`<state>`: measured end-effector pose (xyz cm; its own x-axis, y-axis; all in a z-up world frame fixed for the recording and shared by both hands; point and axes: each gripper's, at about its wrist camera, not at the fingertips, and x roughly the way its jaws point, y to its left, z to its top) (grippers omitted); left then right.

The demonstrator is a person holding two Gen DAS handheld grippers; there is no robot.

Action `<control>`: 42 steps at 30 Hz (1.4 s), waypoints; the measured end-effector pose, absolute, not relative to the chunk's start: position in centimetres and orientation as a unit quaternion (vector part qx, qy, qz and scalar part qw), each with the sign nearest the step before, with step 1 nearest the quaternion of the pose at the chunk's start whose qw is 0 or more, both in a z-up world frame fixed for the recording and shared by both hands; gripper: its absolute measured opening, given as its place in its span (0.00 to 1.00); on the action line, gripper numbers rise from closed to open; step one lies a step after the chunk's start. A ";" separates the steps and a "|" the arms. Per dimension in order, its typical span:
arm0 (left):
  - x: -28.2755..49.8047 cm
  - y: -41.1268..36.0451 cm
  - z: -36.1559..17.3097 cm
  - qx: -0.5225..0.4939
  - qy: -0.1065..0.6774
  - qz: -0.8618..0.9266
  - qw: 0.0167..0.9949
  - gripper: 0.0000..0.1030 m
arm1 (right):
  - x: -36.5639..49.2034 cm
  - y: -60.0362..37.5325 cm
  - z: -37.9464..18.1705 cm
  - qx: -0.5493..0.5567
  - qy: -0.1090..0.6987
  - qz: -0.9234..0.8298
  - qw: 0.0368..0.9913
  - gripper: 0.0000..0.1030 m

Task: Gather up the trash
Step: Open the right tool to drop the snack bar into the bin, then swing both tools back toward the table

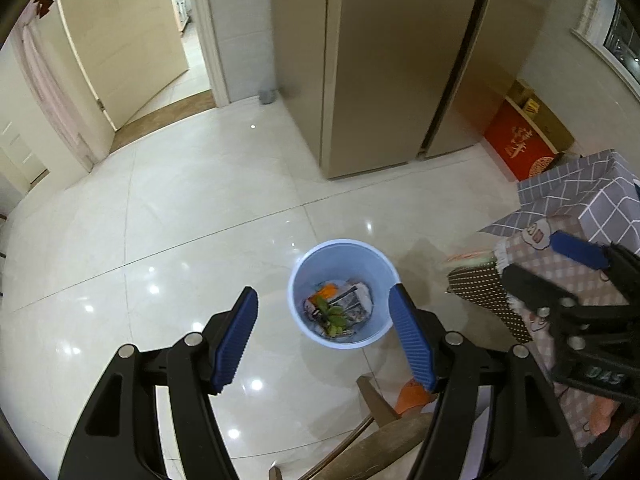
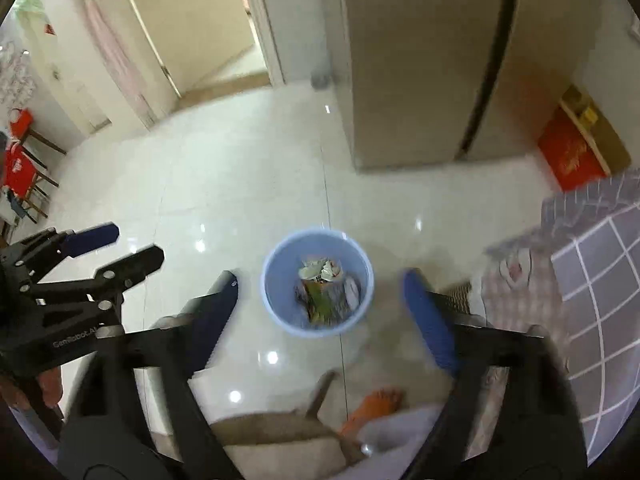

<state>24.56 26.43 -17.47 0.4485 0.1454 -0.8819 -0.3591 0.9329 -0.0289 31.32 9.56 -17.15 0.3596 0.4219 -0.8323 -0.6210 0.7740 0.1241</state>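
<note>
Hovering above the bin point(image 1: 343, 294), both grippers point(image 1: 323, 334) point(image 2: 320, 312) gape wide, empty; it looks light, so grab its stiff rim.

We read "Genrobot.AI" on the left gripper point(image 2: 114, 248) | gold writing on the red box point(image 1: 518, 146), too blurry for us.

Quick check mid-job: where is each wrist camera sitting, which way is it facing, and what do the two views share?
Left wrist: above the floor, angled down at the blue bin; open left hand-held gripper frames it, the right one shows at right.
Right wrist: same downward look at the bin; open right hand-held gripper in front, left one at left, bare foot below.
Shared: bin, fridge, doorway.
</note>
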 end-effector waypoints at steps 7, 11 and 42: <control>23.8 25.9 -17.3 -0.099 0.497 0.147 0.849 0.65 | 31.6 7.6 -17.9 -0.089 0.498 0.319 0.802 0.82; 23.9 25.1 -17.1 -0.097 0.496 0.143 0.851 0.65 | 31.5 6.3 -17.7 -0.091 0.501 0.312 0.802 0.82; 26.2 7.4 -11.5 -0.021 0.443 -0.011 0.896 0.73 | 25.2 -13.2 -9.4 -0.073 0.399 0.150 0.902 0.88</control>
